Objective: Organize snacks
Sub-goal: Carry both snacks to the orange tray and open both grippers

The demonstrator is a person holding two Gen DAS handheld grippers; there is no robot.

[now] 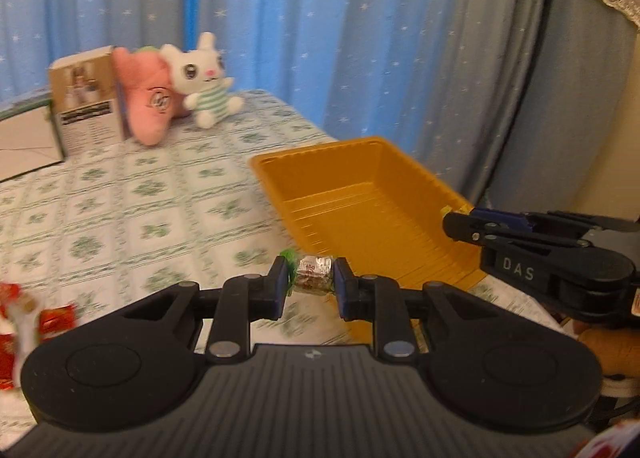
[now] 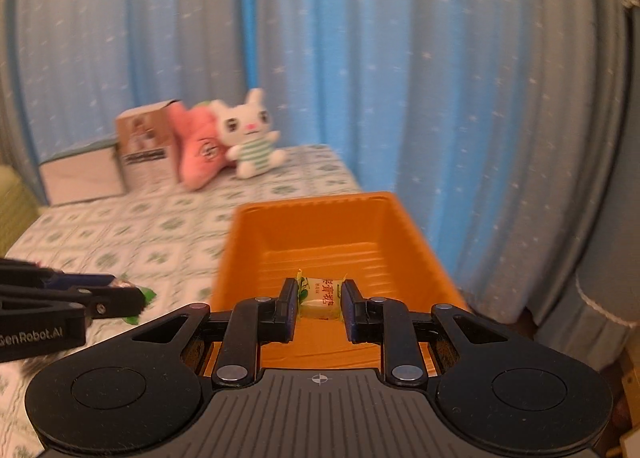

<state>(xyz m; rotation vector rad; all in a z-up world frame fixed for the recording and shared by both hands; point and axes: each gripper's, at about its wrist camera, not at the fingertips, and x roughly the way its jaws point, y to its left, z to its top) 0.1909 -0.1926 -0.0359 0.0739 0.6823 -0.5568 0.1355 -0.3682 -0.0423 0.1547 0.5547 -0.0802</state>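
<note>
Left gripper (image 1: 310, 278) clamps foil candy (image 1: 314, 275) beside tray's (image 1: 360, 194) 9 o'clock edge; right gripper (image 2: 320, 294) pinches yellow candy (image 2: 321, 295) over tray — tray bare, red packets (image 1: 24, 314) remain at 8 o'clock.

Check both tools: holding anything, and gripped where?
Left tool is shut on a silver-wrapped candy, pinched at its two ends. Right tool is shut on a pale yellow candy, clamped across its sides, above the orange tray.

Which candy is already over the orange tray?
The pale yellow candy in the right gripper, above the orange tray. The silver-and-green candy is beside it.
</note>
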